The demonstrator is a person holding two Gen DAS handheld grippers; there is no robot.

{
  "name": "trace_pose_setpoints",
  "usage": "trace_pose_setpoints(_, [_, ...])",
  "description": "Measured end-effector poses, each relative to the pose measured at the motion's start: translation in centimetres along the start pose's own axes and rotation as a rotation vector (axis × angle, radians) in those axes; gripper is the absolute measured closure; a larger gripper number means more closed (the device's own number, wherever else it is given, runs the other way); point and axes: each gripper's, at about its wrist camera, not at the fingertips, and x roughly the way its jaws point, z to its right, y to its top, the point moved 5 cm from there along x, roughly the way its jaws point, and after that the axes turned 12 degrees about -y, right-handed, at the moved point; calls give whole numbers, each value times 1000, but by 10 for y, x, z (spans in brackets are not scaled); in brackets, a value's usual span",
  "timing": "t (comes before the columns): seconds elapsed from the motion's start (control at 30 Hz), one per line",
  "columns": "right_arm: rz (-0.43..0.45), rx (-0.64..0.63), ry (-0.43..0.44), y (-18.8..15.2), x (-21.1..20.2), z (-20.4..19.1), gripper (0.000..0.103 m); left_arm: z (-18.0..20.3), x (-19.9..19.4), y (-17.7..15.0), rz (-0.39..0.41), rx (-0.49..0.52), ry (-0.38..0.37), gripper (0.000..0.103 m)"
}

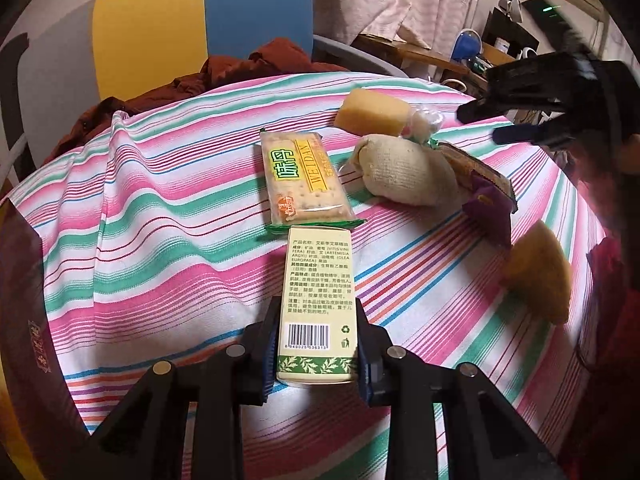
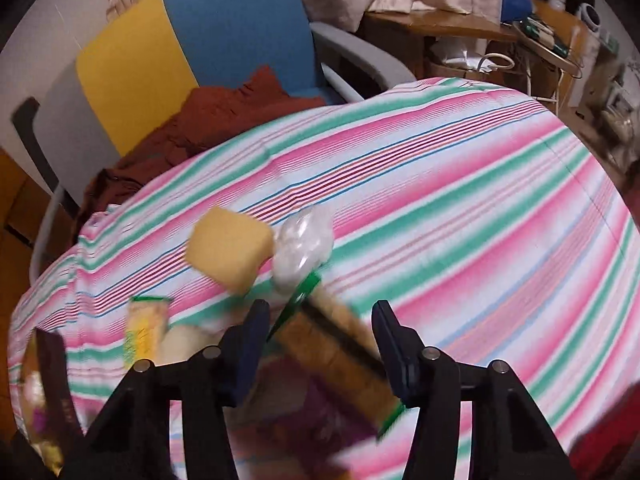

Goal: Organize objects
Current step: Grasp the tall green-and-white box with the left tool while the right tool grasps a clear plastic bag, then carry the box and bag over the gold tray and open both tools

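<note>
Fingers of my left gripper [image 1: 316, 344] clamp the box [image 1: 318, 300] beside the crackers [image 1: 302, 178]; right gripper [image 2: 320, 344] gapes, view blurred.

A lived-in home room: striped cloth [image 1: 168, 200] over a table, padded chair [image 2: 224, 28] (rust garment [image 2: 208, 116] dumped on it), cluttered desk [image 2: 460, 26].

Tablecloth [image 1: 168, 216]: pink, green, white and blue stripes. Carton [image 1: 318, 300]: cream, black print, green leaf band at its base. Cracker packet [image 1: 302, 178]: green edges, yellow label. Sponge [image 1: 372, 112]: pale yellow. Pouch [image 1: 404, 172]: beige. Chair back [image 1: 200, 20]: yellow and blue panels. Garment [image 1: 248, 68]: rust brown.
</note>
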Motion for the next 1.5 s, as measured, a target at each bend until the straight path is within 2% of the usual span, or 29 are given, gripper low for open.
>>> trace_pose_setpoints(0.1, [-18, 17, 45, 11, 15, -1, 49, -1, -2, -1, 7, -2, -4, 72])
trace_pose_setpoints(0.3, [-39, 4, 64, 22, 39, -10, 49, 0, 1, 0, 29, -5, -1, 72])
trace_pose_setpoints(0.33, [-42, -8, 61, 23, 43, -11, 54, -1, 1, 0, 31, -10, -5, 72])
trace_pose_setpoints(0.37, [-45, -14, 60, 24, 45, -12, 68, -1, 1, 0, 33, -11, -8, 72])
trace_pose_setpoints(0.4, [-50, -20, 53, 25, 47, -13, 74, -1, 1, 0, 35, -12, -9, 72])
trace_pose_setpoints(0.6, [-42, 3, 84, 26, 42, -5, 75, -3, -1, -1, 48, -16, -11, 72])
trace_pose_setpoints(0.8, [14, -15, 122, 26, 19, -9, 75, -7, -3, -3, 53, -23, -14, 72])
trace_pose_setpoints(1.0, [96, -99, 172, 21, -18, -36, 75, -7, -7, 2, 43, -49, -29, 73])
trace_pose_setpoints(1.23, [114, -191, 221, -7, -53, -67, 75, -8, -52, 2, 100, -69, -2, 73])
trace_pose_setpoints(1.5, [142, -289, 318, -49, -101, -126, 75, -14, -115, -4, 182, -69, 79, 73])
